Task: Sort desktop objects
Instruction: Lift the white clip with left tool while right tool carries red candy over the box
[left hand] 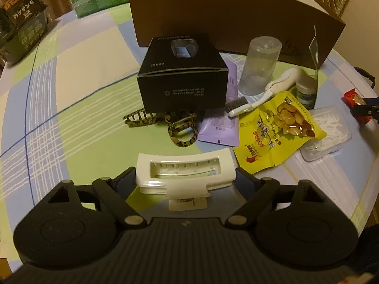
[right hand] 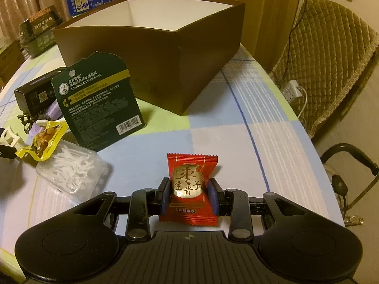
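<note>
Red date candy packet (right hand: 189, 189) is pinched in the right hand-held gripper (right hand: 189, 197), low over the surface (right hand: 236, 130), likely for the brown box (right hand: 154, 54). White hair claw (left hand: 184, 170) is straddled by the left hand-held gripper (left hand: 186, 182); contact unclear.

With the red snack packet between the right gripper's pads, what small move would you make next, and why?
Probably lift it clear of the table: the right gripper looks shut on the red snack packet, and the open brown box stands just beyond, ready to take it.
</note>
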